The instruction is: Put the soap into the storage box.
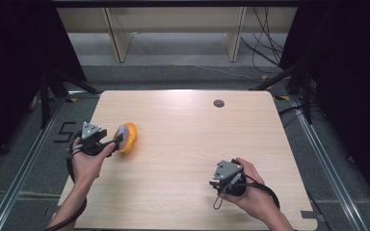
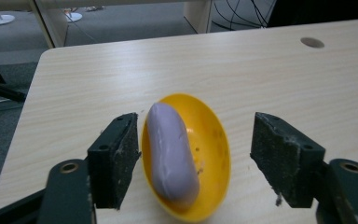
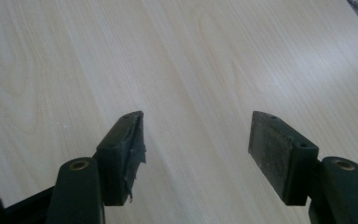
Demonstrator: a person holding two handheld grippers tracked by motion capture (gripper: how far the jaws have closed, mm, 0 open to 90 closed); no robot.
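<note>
A yellow oval bowl lies on the wooden table, holding a pale purple oblong lump. My left gripper is open around the bowl. Its left pad stands close to the bowl's rim and its right pad is well apart from it. In the high view the bowl lies at the table's left, just ahead of the left gripper. My right gripper is held near the table's front right. Its jaws stand open over bare wood with nothing between them.
A round grey grommet is set in the table near its far edge. Beyond the table stand pale wooden shelf legs, with cables on the floor. Metal rails run along both sides.
</note>
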